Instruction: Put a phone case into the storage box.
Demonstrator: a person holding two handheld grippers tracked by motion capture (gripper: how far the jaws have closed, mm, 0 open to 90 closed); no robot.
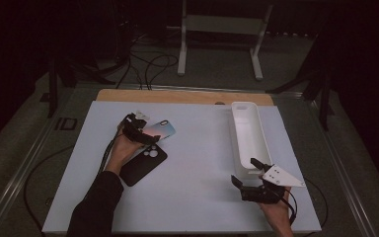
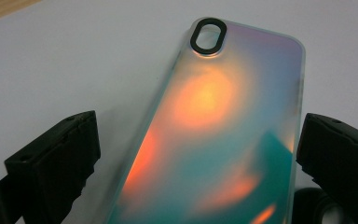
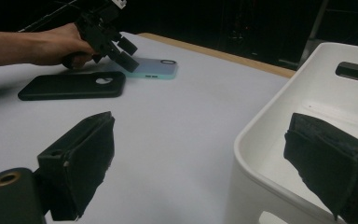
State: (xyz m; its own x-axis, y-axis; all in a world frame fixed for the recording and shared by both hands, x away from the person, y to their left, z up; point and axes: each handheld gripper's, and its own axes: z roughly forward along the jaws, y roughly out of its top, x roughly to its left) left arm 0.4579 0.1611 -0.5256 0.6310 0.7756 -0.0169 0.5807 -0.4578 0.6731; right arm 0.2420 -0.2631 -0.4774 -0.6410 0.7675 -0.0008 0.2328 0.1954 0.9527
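Left tongs sit wide open straddling the iridescent phone case, so I'd drop lower and pinch its long edges squarely.

This looks like a lab or recording studio. A white table with a wooden back edge stands in a dark room. Behind the table, loose black cables trail over a grey floor beside a white metal stand.
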